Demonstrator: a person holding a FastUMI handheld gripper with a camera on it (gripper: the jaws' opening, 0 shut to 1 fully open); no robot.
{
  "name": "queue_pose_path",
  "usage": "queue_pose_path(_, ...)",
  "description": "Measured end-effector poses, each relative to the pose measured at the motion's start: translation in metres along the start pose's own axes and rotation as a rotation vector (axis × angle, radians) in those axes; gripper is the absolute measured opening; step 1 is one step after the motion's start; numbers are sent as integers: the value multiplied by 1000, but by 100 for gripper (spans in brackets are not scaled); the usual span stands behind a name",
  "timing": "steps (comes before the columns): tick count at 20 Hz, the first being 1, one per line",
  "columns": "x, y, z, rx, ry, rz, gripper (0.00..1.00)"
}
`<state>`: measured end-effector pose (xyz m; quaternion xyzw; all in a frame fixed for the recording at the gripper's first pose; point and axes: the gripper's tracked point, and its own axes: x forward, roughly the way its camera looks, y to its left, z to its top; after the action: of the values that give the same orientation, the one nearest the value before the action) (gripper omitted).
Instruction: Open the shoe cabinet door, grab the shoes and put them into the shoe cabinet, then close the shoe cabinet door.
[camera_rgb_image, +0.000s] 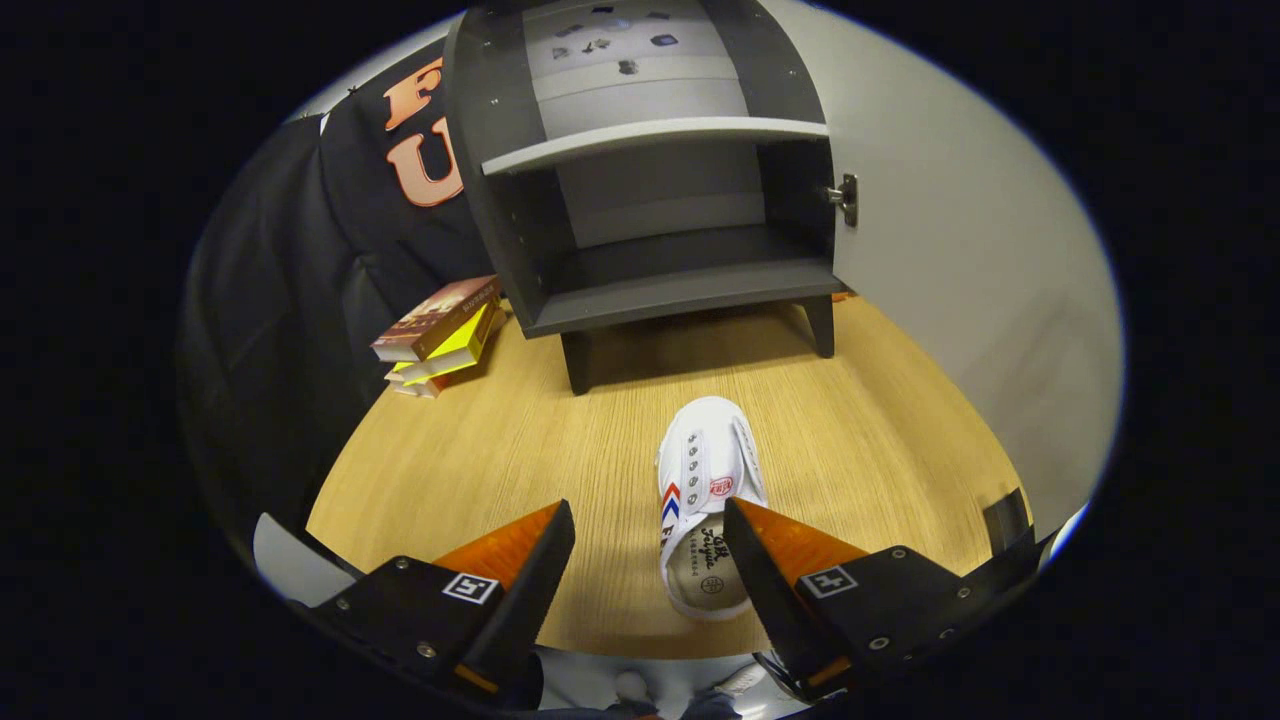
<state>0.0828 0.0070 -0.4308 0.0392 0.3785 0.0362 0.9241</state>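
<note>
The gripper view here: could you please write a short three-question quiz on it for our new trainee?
1. True or false: the shoe cabinet door stands open.
2. Where does the white shoe lie? A) on the cabinet's lower shelf B) on the wooden floor between the gripper fingers, nearer one of them C) on the stack of books
3. Fill in: the gripper's fingers are ____ and grasp nothing.

Key: 1 true; 2 B; 3 open.

white shoe (705, 505): upright on table | shoe cabinet (650, 170): door open
</note>
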Motion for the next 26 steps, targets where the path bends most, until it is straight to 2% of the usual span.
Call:
queue_pose_path(9, 37, -5, -35, -3, 109, -2, 93)
queue_pose_path(13, 46, -7, -43, 13, 137, 0, 82)
queue_pose_path(15, 50, -9, -45, 12, 143, -7, 68)
queue_pose_path(18, 49, -17, -44, 21, 142, -30, 25)
queue_pose_path(20, 49, -16, -44, 35, 142, -28, 10)
queue_pose_path(22, 48, -15, -43, 26, 146, -33, 2)
queue_pose_path(26, 47, -16, -43, 0, 152, -49, 0)
